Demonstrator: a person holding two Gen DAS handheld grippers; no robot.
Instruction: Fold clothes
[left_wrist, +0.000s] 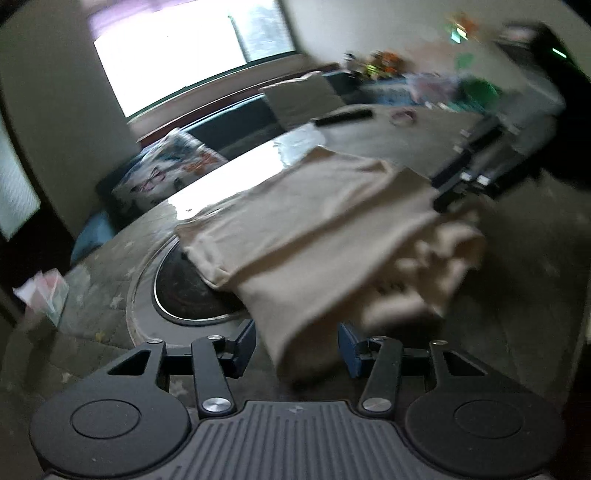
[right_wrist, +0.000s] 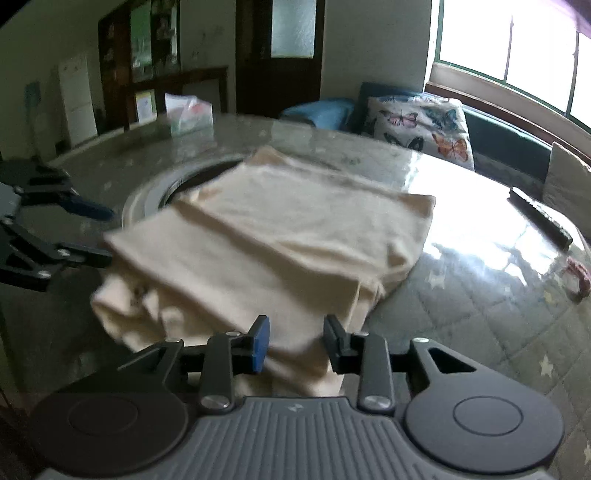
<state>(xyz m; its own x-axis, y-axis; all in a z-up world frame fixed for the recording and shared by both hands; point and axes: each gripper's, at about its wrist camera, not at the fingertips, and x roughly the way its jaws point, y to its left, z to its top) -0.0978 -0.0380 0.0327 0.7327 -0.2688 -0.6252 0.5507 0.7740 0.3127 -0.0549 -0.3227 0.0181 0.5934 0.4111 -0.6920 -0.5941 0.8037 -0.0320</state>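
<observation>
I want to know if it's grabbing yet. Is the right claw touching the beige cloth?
Cannot tell. In the right wrist view the beige cloth lies between the right claw fingers, but blur hides any contact.

My left tool has a grey ribbed plate at its base, flanked by two round black discs, each with a raised inner circle. Black link arms with silver screw heads run forward to blue pads on black finger blocks. My right tool is built the same: grey ribbed plate with a small logo, black discs, silver-screwed links, triangular cut-outs in the outer arms, and a blue pad on the left finger.
</observation>
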